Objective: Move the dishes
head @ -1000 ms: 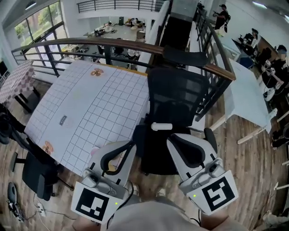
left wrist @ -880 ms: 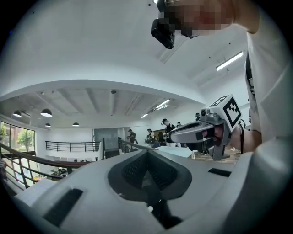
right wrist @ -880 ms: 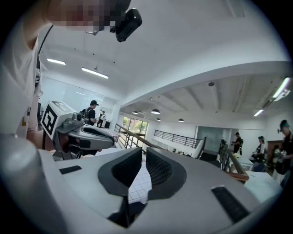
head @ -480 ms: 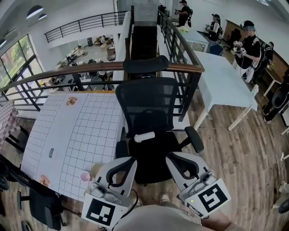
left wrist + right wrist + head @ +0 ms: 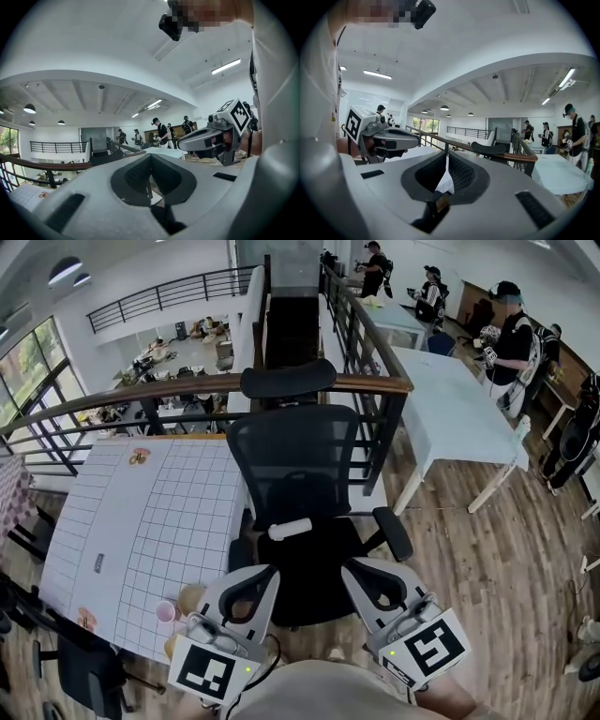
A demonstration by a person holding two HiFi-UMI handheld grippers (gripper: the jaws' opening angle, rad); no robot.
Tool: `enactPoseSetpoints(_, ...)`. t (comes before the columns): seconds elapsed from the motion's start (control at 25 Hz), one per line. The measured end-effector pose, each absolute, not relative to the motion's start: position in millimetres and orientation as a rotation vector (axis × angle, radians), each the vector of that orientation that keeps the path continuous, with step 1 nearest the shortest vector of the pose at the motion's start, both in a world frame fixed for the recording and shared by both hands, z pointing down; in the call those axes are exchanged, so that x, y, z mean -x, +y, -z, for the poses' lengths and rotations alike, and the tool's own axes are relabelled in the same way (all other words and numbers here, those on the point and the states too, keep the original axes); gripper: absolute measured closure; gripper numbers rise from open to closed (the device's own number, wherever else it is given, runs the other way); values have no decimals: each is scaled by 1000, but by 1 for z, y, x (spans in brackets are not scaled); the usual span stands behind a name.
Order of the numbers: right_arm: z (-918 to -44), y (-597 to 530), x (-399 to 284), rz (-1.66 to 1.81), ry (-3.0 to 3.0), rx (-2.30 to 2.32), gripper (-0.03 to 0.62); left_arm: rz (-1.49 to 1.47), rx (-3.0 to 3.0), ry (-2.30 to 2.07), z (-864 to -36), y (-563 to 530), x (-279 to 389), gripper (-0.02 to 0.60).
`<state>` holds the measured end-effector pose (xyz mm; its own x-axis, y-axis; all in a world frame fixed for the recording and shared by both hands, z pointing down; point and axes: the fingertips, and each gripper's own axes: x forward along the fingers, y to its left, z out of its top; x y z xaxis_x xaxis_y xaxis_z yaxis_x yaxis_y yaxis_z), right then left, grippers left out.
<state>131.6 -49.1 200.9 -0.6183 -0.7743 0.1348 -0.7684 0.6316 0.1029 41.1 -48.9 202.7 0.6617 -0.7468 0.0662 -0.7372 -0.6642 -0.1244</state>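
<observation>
Both empty w/ jaws pressed together, left gripper (image 5: 262, 573) & right gripper (image 5: 354, 566) hang over the chair (image 5: 300, 474); pink cup (image 5: 166, 612) & tan bowl (image 5: 192, 596) sit on the table (image 5: 159, 512) corner, just left of the left gripper, so it's nearer.

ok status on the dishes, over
Left gripper and right gripper shut, empty. Pink cup and tan dish on gridded table, near edge, beside left gripper. Office chair dead ahead.
</observation>
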Motion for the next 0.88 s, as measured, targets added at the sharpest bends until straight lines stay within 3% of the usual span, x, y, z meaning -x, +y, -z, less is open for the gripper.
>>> enactPoseSetpoints(0.88,-192,-79,-142,102,-2753,-1177,571,220,2757,1309,-209,-77,-59,568)
